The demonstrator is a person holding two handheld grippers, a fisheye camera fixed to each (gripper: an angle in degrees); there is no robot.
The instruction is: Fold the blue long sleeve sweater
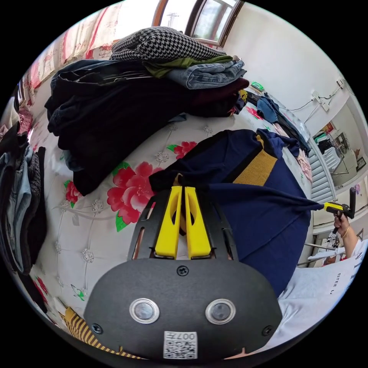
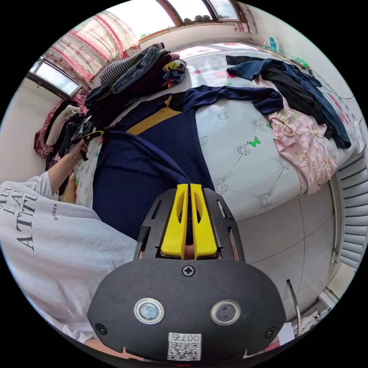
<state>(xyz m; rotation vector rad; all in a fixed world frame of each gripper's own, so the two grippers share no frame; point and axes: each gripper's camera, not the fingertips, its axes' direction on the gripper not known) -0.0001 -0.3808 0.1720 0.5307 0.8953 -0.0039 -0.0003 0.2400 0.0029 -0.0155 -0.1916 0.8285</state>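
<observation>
The blue long sleeve sweater (image 1: 253, 214) with a mustard stripe (image 1: 256, 168) lies over a white floral bed (image 1: 92, 214), its hem edge pulled taut between both grippers. My left gripper (image 1: 183, 188) is shut on the sweater's edge at one end. The right gripper (image 1: 326, 207) appears far right in the left gripper view, holding the other end. In the right gripper view my right gripper (image 2: 189, 186) is shut on the sweater (image 2: 153, 161); the left gripper (image 2: 96, 133) shows at the left in a hand. One sleeve (image 2: 234, 96) stretches across the bed.
A tall pile of folded dark clothes and jeans (image 1: 153, 84) sits on the bed beyond the sweater. A pink floral garment (image 2: 303, 145) and dark clothes (image 2: 291, 80) lie on the bed's other side. Tiled floor (image 2: 291, 237) and a radiator (image 2: 352, 203) are beside the bed. The person wears a white shirt (image 2: 46, 237).
</observation>
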